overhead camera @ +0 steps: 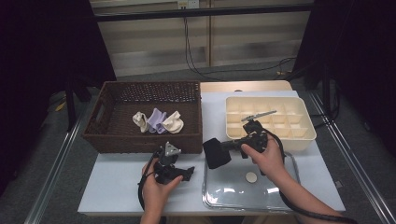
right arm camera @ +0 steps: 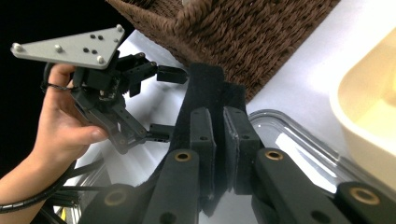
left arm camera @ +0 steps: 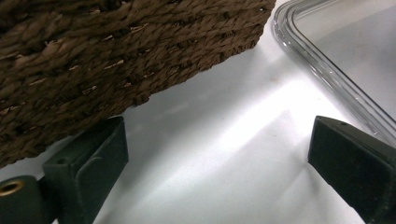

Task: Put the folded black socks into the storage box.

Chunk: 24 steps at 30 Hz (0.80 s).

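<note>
Brown woven wicker makes up the rectangular basket (overhead camera: pixel 116 135) at the far left of the white table (overhead camera: pixel 116 186), and three small rolled cloth bundles lie on its floor: a cream one (overhead camera: pixel 139 121), a lilac one (overhead camera: pixel 157 120) and another cream one (overhead camera: pixel 173 122). To its right stands a cream plastic divided box (overhead camera: pixel 299 135), whose compartments I see hold nothing. Nearer me lies a clear plastic tray (overhead camera: pixel 219 191) with a small pale round disc (overhead camera: pixel 251 177) resting on its floor.

I clamp a black padded piece of fabric (overhead camera: pixel 215 152) in my right gripper (overhead camera: pixel 224 148), jaws pressed tight on it; in the right gripper view the dark pad (right arm camera: pixel 205 88) stands up between the closed jaws. The piece hangs above the tray's far left corner, just in front of the basket's near wall.

My left gripper (overhead camera: pixel 188 171) sits low over the bare table, near the basket's front wall and beside the tray's left edge, jaws spread wide with nothing between them.
</note>
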### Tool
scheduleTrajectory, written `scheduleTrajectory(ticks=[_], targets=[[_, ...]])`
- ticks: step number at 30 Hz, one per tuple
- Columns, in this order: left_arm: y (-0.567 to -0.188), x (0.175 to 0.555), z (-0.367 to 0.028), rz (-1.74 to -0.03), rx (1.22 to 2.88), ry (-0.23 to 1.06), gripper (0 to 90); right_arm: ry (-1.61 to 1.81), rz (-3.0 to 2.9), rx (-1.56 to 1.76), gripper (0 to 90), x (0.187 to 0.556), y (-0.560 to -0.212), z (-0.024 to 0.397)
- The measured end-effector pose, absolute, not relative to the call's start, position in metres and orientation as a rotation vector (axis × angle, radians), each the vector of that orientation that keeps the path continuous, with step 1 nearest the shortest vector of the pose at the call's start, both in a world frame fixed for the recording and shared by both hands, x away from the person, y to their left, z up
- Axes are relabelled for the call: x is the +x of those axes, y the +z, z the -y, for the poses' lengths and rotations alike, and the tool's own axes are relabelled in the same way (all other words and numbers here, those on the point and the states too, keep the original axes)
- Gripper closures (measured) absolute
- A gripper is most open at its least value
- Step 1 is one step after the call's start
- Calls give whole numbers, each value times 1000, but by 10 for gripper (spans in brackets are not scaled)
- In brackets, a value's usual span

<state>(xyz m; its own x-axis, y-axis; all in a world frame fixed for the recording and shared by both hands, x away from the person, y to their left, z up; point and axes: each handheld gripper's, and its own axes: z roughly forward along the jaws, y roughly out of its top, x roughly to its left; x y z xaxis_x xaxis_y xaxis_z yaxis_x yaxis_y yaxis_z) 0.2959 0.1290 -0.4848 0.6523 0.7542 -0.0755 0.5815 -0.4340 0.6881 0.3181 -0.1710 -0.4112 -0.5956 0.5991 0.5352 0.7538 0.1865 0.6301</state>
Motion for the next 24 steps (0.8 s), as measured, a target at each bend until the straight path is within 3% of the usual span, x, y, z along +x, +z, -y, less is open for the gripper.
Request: scheduleTrajectory(ticks=[6, 24], targets=[[-489, 294, -129, -982, 2190, 374, 28, -1381, 2290, -1336, 835, 324, -397, 179], [-490, 294, -129, -975, 2189, 367, 20, -1462, 2257, -1451, 834, 348, -360, 216]])
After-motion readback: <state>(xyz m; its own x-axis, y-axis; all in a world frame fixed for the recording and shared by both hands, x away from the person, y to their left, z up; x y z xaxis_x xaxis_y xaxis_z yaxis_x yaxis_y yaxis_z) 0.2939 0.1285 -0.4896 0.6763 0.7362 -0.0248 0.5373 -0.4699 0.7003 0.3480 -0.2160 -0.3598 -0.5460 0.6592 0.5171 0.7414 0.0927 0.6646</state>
